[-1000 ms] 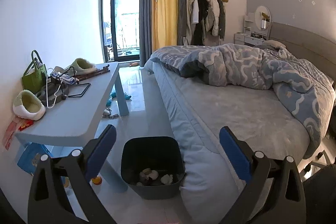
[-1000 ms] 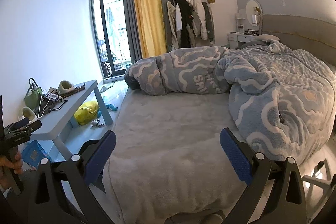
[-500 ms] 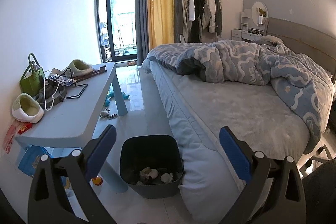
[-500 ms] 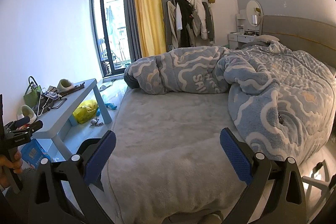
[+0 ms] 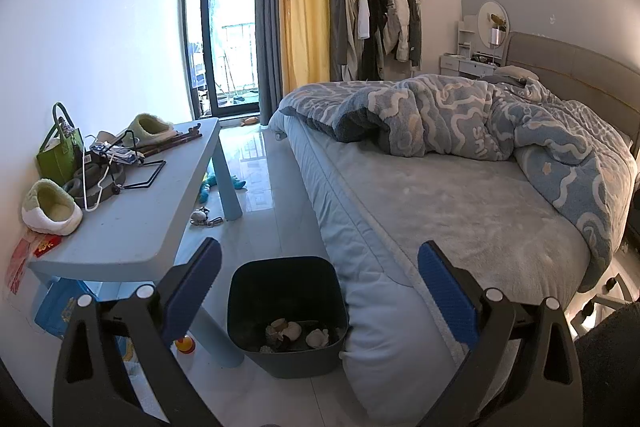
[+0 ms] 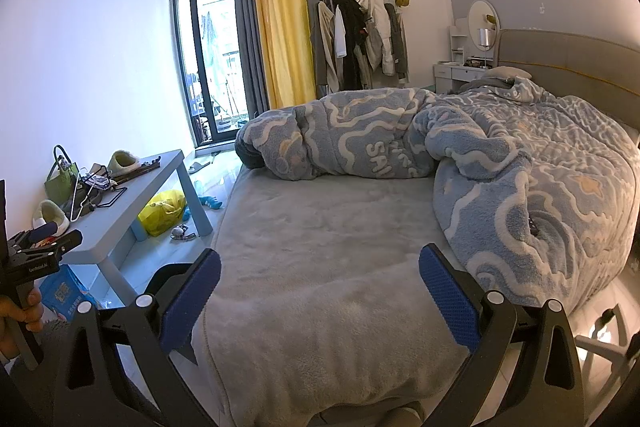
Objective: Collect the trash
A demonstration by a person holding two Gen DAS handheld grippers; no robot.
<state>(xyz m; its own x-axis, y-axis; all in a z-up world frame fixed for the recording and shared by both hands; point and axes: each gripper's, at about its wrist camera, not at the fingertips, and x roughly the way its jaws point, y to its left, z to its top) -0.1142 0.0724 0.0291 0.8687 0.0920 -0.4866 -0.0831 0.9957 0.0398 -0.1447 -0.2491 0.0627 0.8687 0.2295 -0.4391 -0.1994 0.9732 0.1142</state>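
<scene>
left gripper point(image 5: 319, 287) fingers wide apart, empty, above trash bin point(image 5: 286, 315), right gripper point(image 6: 320, 289) likewise, seemingly over bed point(image 6: 320, 247)

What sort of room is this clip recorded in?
A lived-in bedroom, most likely at home: a large bed with a rumpled blue duvet, coats on a clothes rack, and a dressing table with a round mirror.

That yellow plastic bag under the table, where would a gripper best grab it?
Probably the crumpled top of the yellow bag, coming in from the open floor side beside the table leg. The folds there bunch up into something pinchable; the tabletop blocks a straight-down approach.
</scene>
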